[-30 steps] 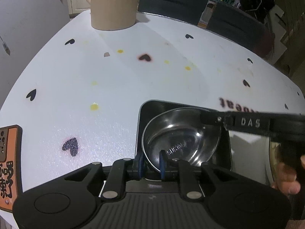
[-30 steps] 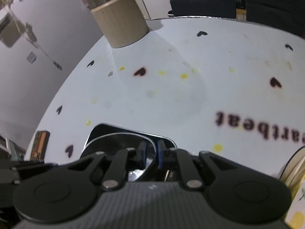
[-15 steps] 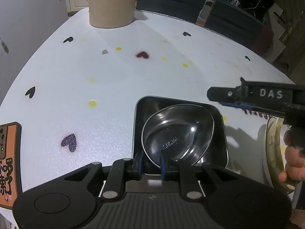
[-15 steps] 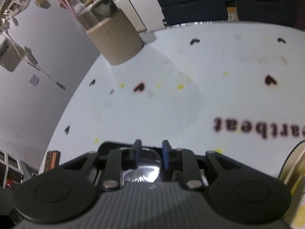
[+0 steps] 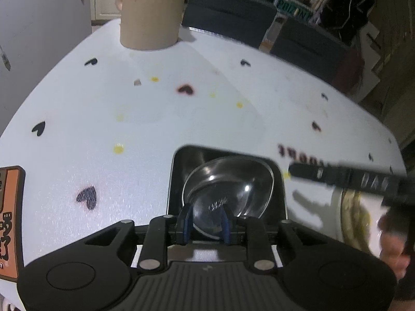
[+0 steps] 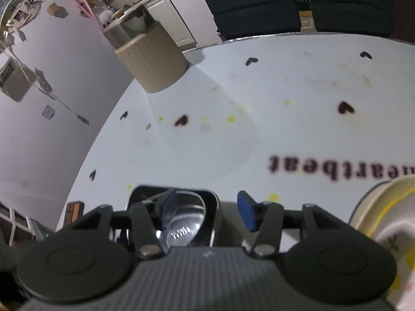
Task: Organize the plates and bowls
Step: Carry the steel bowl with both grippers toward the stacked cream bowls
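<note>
A round steel bowl (image 5: 228,184) lies inside a dark square metal plate (image 5: 179,171) on the white table. My left gripper (image 5: 206,221) is at the bowl's near rim. Its jaws are opening, with the rim between the blue pads (image 5: 187,221). In the right wrist view the bowl (image 6: 181,223) and square plate (image 6: 211,202) sit low and left. My right gripper (image 6: 207,210) hangs to their right, its jaws opening wide with nothing between them. One of its fingers (image 5: 337,176) shows as a black bar right of the plate, above a cream plate (image 5: 350,215).
A beige ribbed canister (image 5: 149,18) stands at the table's far left. An orange block (image 5: 10,220) lies at the near left edge. Dark chairs (image 5: 228,13) line the far side. The cream plate (image 6: 376,207) is near right, with a hand (image 5: 389,238) beside it.
My right gripper has let go of the bowl's rim, spread its jaws and drawn back to the right. The left jaws have widened a little; the bowl stays in the square plate.
</note>
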`<action>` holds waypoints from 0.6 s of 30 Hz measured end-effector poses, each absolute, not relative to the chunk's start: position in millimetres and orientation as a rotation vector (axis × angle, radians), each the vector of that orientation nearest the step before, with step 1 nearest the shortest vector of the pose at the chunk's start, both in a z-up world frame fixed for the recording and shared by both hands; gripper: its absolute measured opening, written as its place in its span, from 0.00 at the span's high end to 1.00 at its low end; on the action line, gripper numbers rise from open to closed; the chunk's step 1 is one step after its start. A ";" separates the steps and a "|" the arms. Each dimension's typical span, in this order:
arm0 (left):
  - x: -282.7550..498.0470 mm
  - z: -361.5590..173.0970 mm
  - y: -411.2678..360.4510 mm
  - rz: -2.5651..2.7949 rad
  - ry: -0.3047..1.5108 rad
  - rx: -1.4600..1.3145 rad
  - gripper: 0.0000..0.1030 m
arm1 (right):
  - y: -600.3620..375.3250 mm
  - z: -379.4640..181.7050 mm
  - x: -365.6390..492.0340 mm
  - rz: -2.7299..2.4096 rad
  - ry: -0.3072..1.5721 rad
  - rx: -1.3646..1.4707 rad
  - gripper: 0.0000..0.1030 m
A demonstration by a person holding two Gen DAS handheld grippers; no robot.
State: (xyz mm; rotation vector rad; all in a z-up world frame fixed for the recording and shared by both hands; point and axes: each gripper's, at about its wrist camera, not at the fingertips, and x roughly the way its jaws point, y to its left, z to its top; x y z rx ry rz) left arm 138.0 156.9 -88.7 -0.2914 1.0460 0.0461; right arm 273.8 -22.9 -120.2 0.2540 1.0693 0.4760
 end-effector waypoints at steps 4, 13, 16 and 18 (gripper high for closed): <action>140.1 -84.5 161.1 0.098 1.014 -0.279 0.61 | -20.1 -125.0 266.1 0.470 1.090 0.214 0.45; 149.3 -94.4 187.3 0.216 1.023 -0.245 0.54 | -12.9 -143.7 262.8 0.421 1.157 0.182 0.52; 152.1 -97.5 195.1 0.224 1.028 -0.255 0.55 | -13.4 -150.0 265.2 0.413 1.194 0.217 0.63; 153.9 -98.3 197.5 0.225 1.024 -0.253 0.54 | -12.7 -152.3 265.4 0.427 1.208 0.232 0.69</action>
